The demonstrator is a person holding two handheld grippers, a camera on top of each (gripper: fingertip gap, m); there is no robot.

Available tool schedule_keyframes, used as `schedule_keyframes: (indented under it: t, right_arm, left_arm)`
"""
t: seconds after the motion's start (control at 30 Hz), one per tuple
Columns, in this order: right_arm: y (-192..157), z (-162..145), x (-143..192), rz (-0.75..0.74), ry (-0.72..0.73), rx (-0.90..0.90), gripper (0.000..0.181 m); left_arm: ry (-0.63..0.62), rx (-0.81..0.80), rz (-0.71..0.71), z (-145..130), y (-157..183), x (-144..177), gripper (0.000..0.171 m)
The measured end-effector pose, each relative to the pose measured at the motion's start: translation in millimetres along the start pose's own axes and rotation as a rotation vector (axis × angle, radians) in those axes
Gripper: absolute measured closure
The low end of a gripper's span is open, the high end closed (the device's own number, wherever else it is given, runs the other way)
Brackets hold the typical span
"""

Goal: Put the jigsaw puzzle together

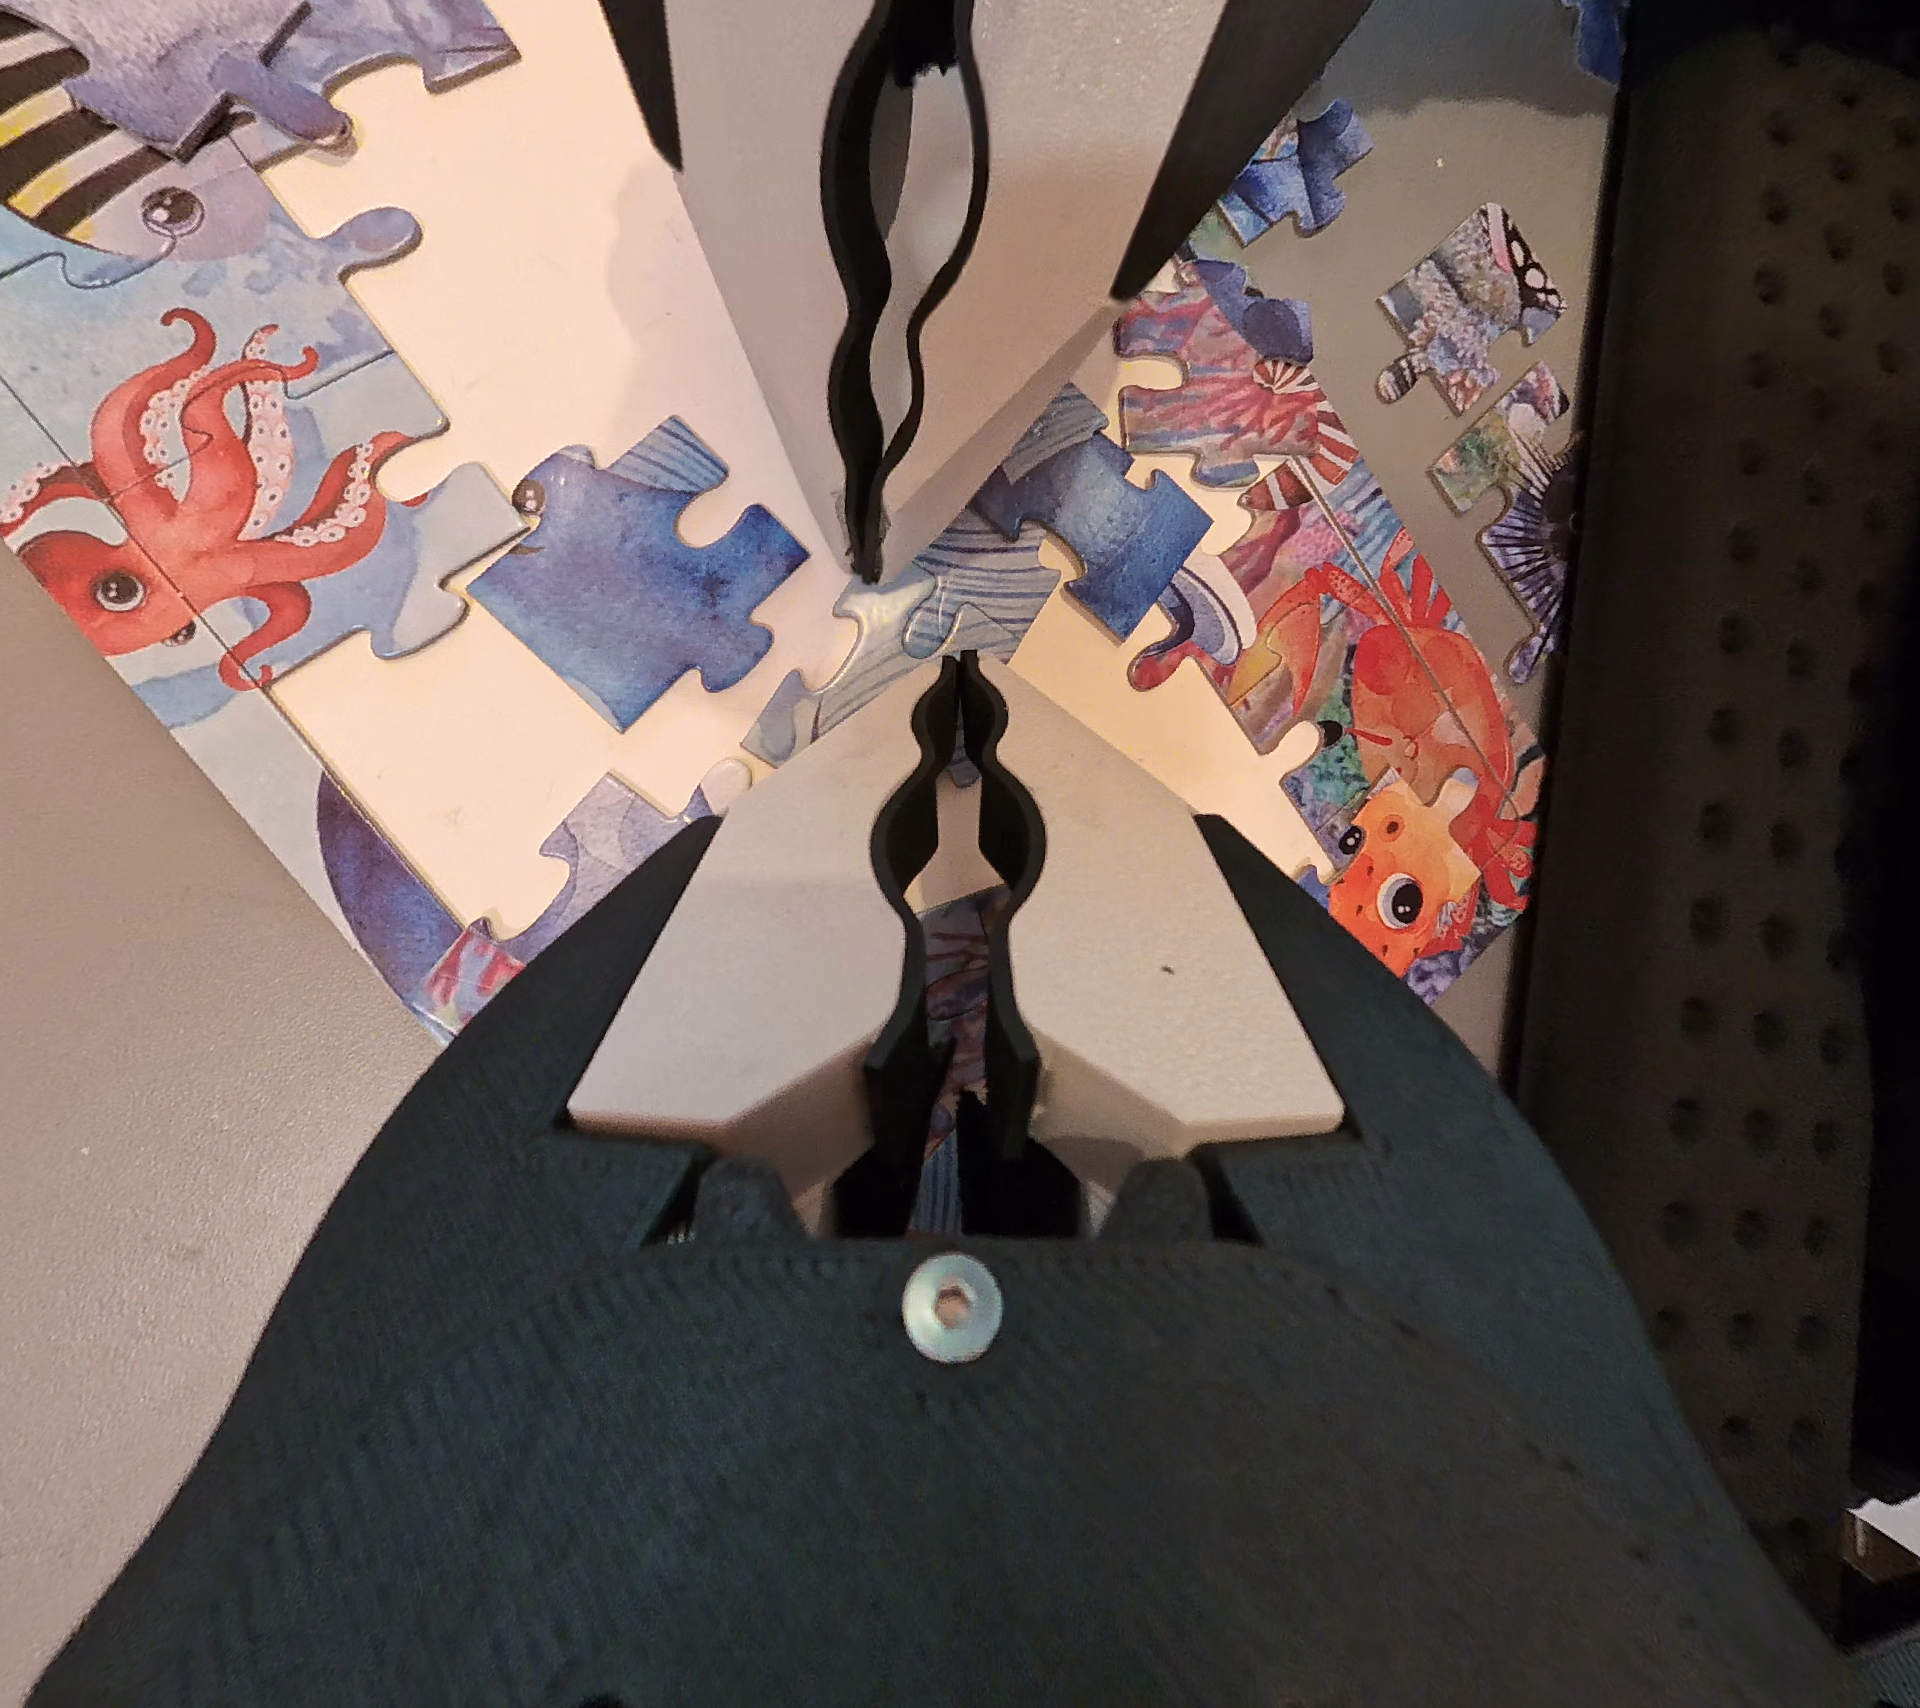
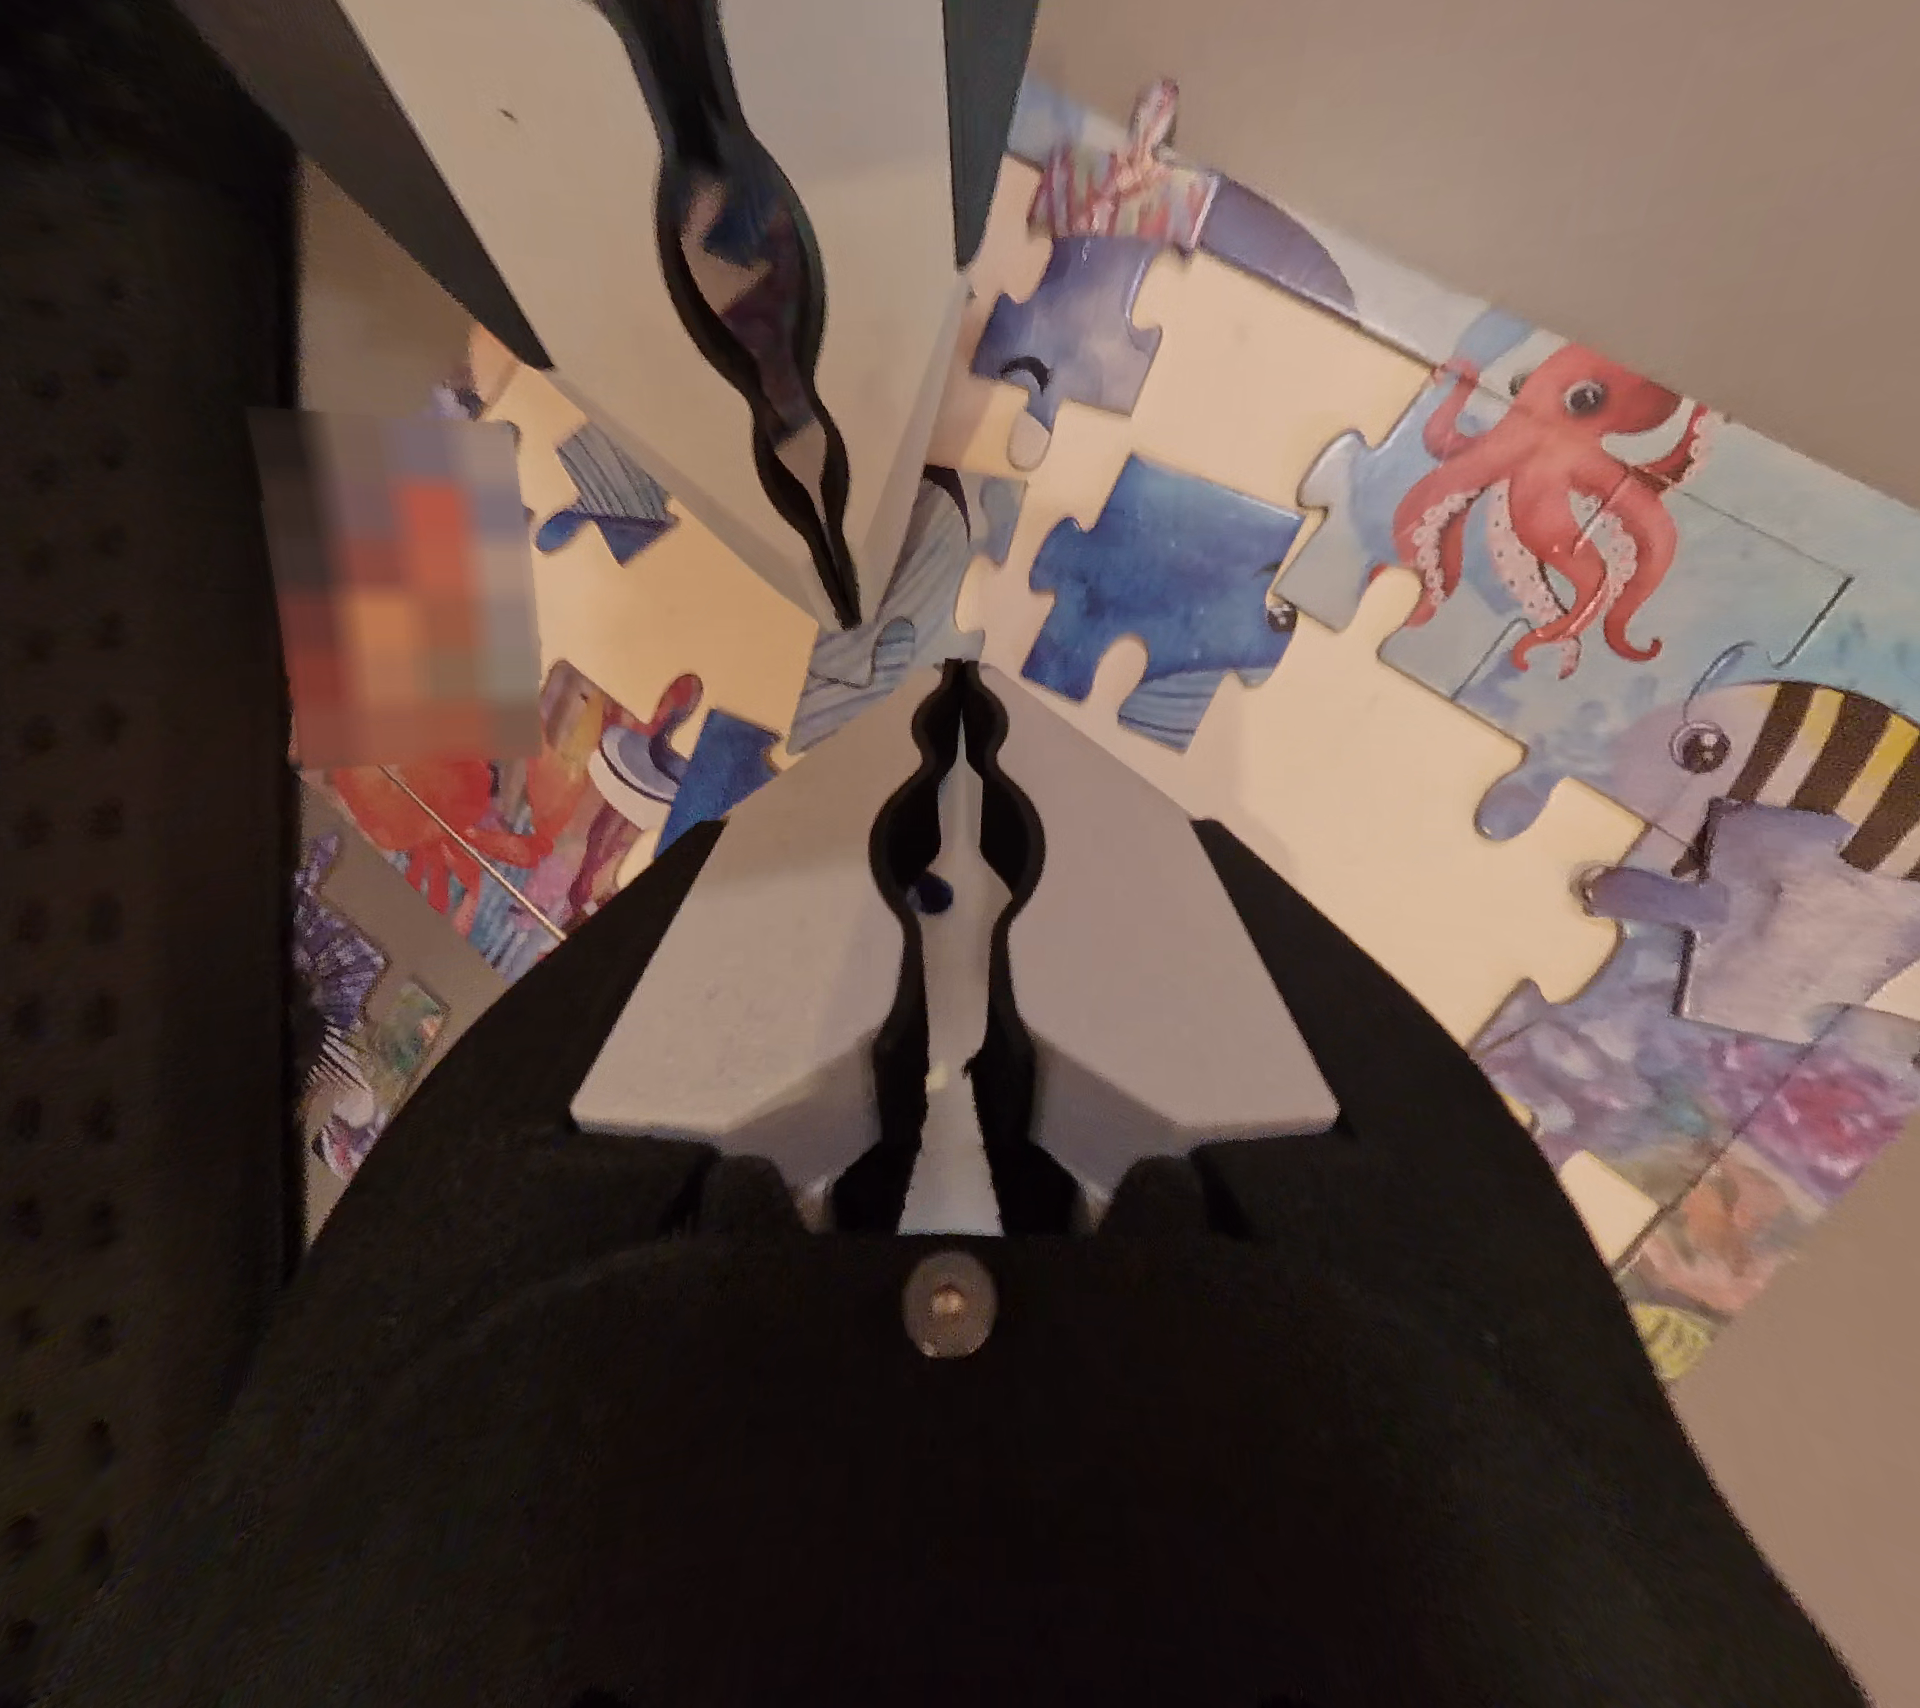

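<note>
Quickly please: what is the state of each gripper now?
Left gripper: shut, tips on the pale striped puzzle piece.
Right gripper: shut, tips on the same piece.

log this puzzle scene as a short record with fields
left gripper: shut, tips down on the pale striped piece
right gripper: shut, tips on the same piece, facing the left one
loose deep blue piece: lies on the bare board, unjoined
joined: red octopus, orange crab
spare pieces: on the table beside the board

Warm indoor light, dim edges, fisheye distortion; right wrist view softly blurred.
</note>
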State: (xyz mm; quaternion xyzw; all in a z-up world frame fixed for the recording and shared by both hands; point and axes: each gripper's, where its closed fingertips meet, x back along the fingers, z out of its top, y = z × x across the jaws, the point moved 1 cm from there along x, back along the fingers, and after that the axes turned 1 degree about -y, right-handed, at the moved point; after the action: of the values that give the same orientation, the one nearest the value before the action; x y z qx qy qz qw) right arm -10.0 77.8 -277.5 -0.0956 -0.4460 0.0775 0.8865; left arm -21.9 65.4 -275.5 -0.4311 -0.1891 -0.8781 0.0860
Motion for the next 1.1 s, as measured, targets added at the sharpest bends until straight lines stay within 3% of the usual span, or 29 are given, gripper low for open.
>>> schedule_keyframes:
  t: [0.17, 0.23, 0.63, 0.83, 0.93, 1.1]
  right_arm:
    - [-6, 13, 5, -0.002, 0.055, 0.038, 0.181]
    - [-2, 3, -1, -0.032, -0.007, 0.048, 0.181]
    - [-2, 3, -2, -0.040, -0.008, 0.057, 0.181]
    - [-7, 18, 7, -0.022, 0.074, 0.064, 0.181]
    - [-4, 4, -3, -0.033, -0.007, 0.062, 0.181]
    - [-5, 5, -2, -0.031, -0.004, 0.072, 0.181]
  left_arm:
    - [0.000, -0.001, 0.003, -1, 0, -1, 0.171]
    - [-0.005, -0.002, 0.005, 0, 1, -1, 0.171]
    - [-0.022, -0.012, 0.031, -7, -4, 5, 0.171]
    - [-0.024, -0.007, 0.032, -7, -3, 6, 0.171]
    - [-0.029, -0.005, 0.032, -6, -3, 6, 0.171]
    - [-0.019, -0.013, 0.033, -6, -4, 6, 0.171]
